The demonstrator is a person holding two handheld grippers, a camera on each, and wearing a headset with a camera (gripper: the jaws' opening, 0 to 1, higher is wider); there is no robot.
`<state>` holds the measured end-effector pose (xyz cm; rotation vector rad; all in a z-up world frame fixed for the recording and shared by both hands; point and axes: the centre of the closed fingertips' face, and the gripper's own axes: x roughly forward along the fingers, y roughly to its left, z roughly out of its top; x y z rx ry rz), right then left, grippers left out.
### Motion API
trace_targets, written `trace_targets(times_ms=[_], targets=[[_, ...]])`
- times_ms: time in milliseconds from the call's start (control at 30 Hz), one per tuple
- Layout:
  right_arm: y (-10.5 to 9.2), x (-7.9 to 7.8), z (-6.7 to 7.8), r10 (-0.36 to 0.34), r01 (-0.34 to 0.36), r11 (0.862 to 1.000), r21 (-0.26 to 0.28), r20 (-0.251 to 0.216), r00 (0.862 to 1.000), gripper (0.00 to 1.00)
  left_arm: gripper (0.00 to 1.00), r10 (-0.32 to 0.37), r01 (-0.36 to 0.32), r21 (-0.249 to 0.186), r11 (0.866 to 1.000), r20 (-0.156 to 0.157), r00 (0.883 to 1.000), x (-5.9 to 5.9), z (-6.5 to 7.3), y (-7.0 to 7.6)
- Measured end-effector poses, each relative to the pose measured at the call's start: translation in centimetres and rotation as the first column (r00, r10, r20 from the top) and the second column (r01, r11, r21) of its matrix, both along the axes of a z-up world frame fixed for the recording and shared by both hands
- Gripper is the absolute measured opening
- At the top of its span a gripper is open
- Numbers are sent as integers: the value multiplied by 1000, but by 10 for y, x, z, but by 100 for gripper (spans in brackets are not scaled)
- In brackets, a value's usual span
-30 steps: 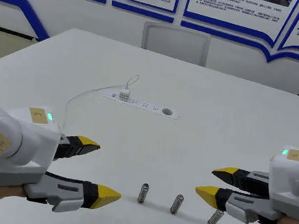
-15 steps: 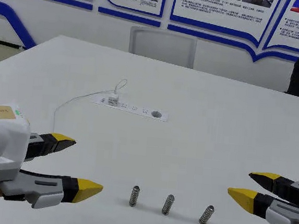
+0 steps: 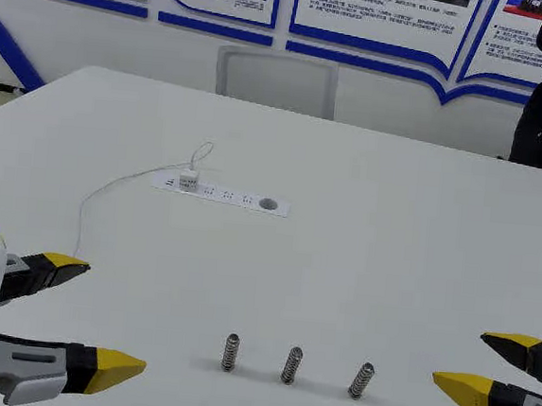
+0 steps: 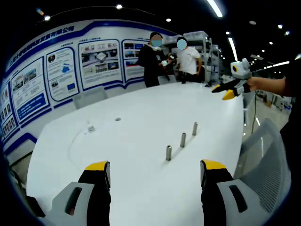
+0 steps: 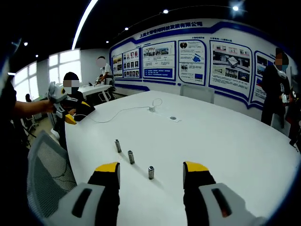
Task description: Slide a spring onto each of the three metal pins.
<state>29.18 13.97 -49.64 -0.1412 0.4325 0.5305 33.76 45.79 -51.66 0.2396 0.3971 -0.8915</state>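
Springs (image 3: 291, 364) look to be on all three pins already: three short coiled posts stand upright in a row near the 6 o'clock edge of the white surface (image 3: 393, 223). The left pin (image 3: 230, 351), middle pin (image 3: 291, 364) and right pin (image 3: 361, 380) stand apart from one another, each with its long axis vertical. The left gripper (image 3: 100, 316) hangs off at 9 o'clock from the row and the right gripper (image 3: 460, 357) at 3 o'clock. Both point inward at it, their yellow-tipped fingers spread wide and holding nothing. Neither touches a pin. The right gripper seems a shade nearer its end of the row, though there is little in it. In the left gripper view the row lies dead ahead at 12 o'clock between the fingers and trails off toward 1 o'clock. In the right gripper view it starts at 12 and trails toward 11. If any coil needs seating, I would judge the move to be a straight push down the pin's vertical axis by whichever gripper is on that side. Farther out, at 12 o'clock from the pins, a power strip (image 3: 219, 195) lies flat with a white cable (image 3: 111, 189) curling off it. Beyond that are a grey chair (image 3: 277, 80) and a wall of blue-bordered posters (image 3: 382, 13).
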Motion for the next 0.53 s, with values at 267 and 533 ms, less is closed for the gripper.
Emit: trace_targets(times_ms=[267,533], targets=[[-17,-12,3,-24,24,1000,7,-1,1000,64,87,-9,10,15,1000,-3,1000,-1,1,4],[-12,-31,-6,24,-26,998,-55,-51,998,70,92,10,-10,29,1000,-2,1000,3,2,11]])
